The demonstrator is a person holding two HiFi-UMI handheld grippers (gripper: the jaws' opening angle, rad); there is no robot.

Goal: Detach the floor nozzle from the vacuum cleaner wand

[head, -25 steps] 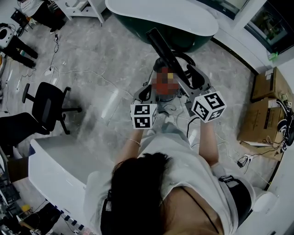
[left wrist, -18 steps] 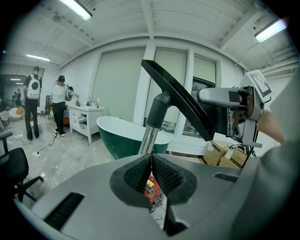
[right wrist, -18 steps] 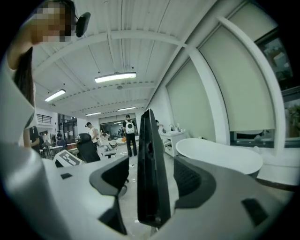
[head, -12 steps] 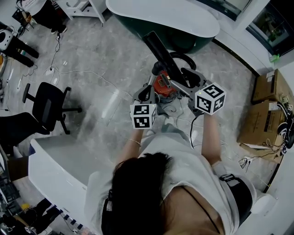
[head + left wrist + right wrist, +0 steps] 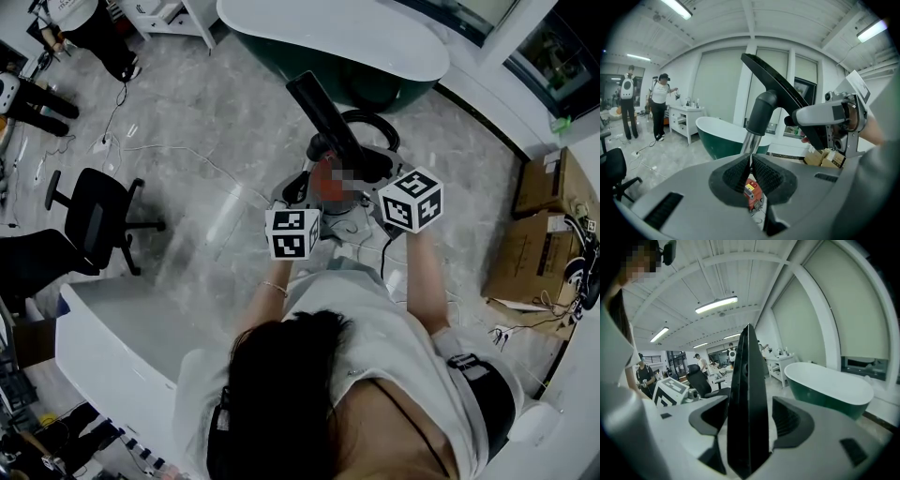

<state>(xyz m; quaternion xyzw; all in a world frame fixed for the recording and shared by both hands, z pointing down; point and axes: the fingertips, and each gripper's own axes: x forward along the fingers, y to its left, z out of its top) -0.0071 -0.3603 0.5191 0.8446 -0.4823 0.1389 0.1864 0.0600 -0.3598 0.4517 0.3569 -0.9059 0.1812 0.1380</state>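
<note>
The vacuum's flat black floor nozzle (image 5: 314,97) points up and away from me on its silver wand (image 5: 750,142). My left gripper (image 5: 297,192) is shut on that wand just under the nozzle's black neck (image 5: 761,112); the red vacuum body (image 5: 751,194) shows below the jaws. My right gripper (image 5: 367,172) is higher up and straddles the nozzle (image 5: 747,399), which stands edge-on between its jaws. Those jaws have just been opening and now stand wide, with a gap showing beside the right pad (image 5: 787,420). In the left gripper view, the right gripper (image 5: 829,115) reaches over the nozzle.
A green bathtub with a white rim (image 5: 375,37) stands just beyond the vacuum. A black office chair (image 5: 98,216) is at left, cardboard boxes (image 5: 539,220) at right, a white counter (image 5: 112,337) near my left side. Cables (image 5: 178,150) trail over the floor. People (image 5: 660,105) stand far off.
My right gripper has moved left and lower, closing in round the nozzle. The nozzle has shifted slightly left. The left gripper has kept its hold and hardly moved.
</note>
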